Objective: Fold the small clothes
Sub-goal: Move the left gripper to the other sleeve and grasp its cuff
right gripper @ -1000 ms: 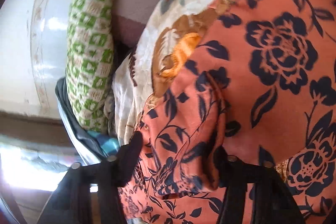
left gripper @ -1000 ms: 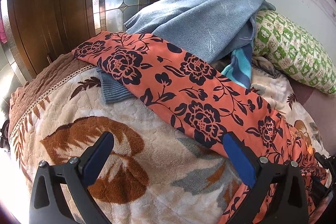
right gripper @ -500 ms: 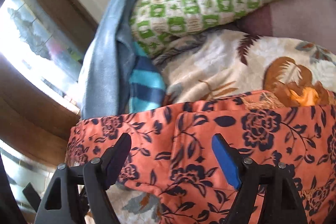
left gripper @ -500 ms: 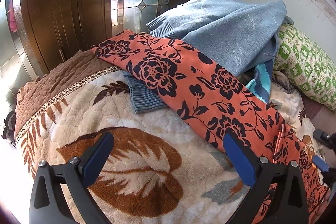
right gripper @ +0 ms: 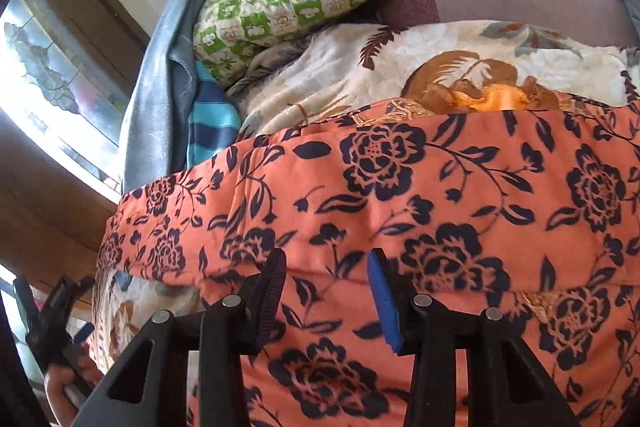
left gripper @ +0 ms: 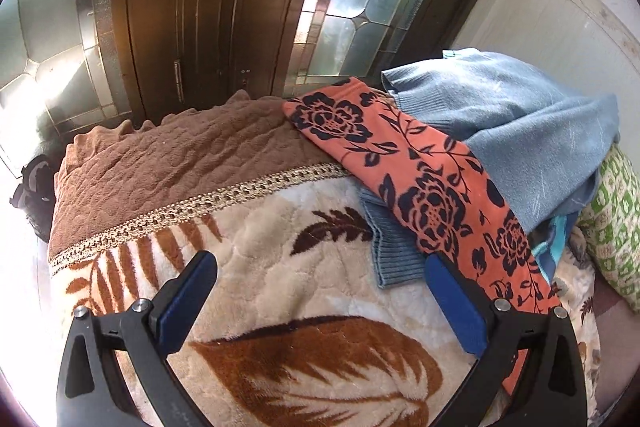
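My left gripper [left gripper: 320, 307] hangs over a plush leaf-patterned blanket [left gripper: 280, 307], its jaws spread wide and holding nothing. To its right, the orange floral garment [left gripper: 432, 195] lies in a long strip across the blanket, overlapping a blue sweater [left gripper: 520, 131], with a green checked pillow [left gripper: 616, 219] at the far right edge. My right gripper [right gripper: 328, 291] sits low on that same orange floral garment, jaws partly apart with cloth bunched between them; I cannot tell whether they grip it.
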A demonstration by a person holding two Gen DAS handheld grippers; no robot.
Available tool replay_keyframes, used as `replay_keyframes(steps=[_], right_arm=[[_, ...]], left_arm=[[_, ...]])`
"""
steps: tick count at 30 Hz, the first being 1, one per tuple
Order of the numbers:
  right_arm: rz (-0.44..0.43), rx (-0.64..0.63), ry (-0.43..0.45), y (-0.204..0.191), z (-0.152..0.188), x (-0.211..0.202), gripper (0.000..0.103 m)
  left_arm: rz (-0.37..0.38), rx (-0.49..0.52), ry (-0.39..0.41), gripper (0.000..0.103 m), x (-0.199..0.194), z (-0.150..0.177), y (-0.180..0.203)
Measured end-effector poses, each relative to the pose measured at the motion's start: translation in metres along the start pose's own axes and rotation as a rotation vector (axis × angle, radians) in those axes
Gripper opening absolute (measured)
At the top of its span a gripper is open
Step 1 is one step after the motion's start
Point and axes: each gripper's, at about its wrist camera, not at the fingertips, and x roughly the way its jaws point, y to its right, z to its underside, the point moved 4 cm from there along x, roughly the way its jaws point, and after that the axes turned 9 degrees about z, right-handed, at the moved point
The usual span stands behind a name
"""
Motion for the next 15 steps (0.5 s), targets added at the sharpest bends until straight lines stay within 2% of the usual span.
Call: replay_keyframes(steps=[3, 6, 8, 10, 13, 15], right_arm=[[0.014, 0.040, -0.001, 0.039, 0.030, -0.008, 0.046], [-0.011, 0.156, -0.015, 0.081, 0.048, 0.006, 0.046], [-0.080, 0.156, 0.070, 0.089, 0.056, 0.006, 0.045], [-0.055, 0.132, 0.081, 0.085, 0.054, 0.005, 0.046], [-0.048, 0.085, 0.094, 0.078, 0.054, 0.008, 0.055], [-0.070, 0.098, 0.101, 0.081, 0.055, 0.007, 0.055]], left_arm=[[0.040, -0.048, 0.002, 0.103, -0.001, -0.008, -0.013], [0.087, -0.071, -0.004, 0.103, -0.002, -0.015, -0.022], [0.120, -0.087, -0.001, 0.103, -0.004, -0.018, -0.026], [0.151, -0.093, -0.009, 0.103, -0.001, -0.024, -0.029], [0.229, -0.169, -0.112, 0.103, 0.017, -0.032, -0.032], [0.283, -0.219, -0.196, 0.103, 0.032, -0.037, -0.030]])
